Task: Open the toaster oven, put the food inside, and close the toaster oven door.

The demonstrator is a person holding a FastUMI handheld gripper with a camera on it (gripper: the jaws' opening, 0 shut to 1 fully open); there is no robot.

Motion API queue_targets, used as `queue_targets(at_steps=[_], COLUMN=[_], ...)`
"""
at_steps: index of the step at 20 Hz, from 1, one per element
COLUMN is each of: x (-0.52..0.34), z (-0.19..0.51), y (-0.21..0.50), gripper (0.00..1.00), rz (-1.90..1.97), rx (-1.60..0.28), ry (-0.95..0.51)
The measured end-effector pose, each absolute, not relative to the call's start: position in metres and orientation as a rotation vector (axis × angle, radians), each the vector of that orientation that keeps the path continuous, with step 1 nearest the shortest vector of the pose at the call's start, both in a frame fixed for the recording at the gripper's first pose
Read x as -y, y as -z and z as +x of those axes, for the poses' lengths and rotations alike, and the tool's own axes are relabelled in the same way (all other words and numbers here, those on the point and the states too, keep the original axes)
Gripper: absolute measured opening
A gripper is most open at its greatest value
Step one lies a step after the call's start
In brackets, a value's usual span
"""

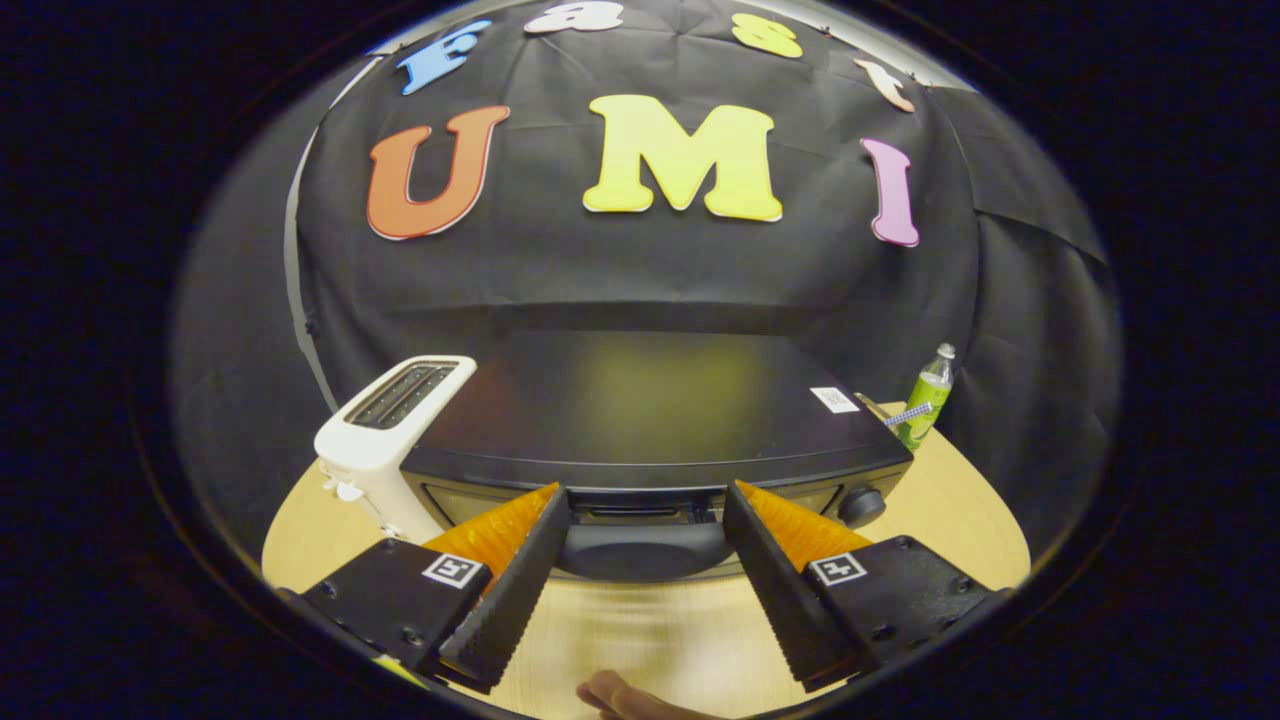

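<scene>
**Claw at oven handle**

The claw (645,500) is level, fingers spread apart, straddling the handle (642,550) of the oven (640,410) without touching it. The oven sits on the bench (960,510), door closed, between a toaster (385,440) and a bottle (925,400). A fingertip (615,695) shows below.

Toaster (385,440) left of toaster oven (650,420), bottle (926,400) right, on table (960,510).
</scene>
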State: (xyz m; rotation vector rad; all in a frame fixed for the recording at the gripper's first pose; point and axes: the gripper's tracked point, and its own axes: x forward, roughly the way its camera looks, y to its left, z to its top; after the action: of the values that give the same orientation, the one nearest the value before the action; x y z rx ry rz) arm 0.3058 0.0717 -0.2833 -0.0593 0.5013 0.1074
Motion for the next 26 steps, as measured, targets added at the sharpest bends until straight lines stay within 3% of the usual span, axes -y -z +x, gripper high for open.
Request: queue_targets(at_steps=[10,26], x=[-0.062,-0.047], z=[0.249,0.17], y=[0.304,0.419], gripper=[1.0,1.0], rz=[-0.043,0.025], rx=[-0.569,-0.751], ry=[-0.147,-0.112])
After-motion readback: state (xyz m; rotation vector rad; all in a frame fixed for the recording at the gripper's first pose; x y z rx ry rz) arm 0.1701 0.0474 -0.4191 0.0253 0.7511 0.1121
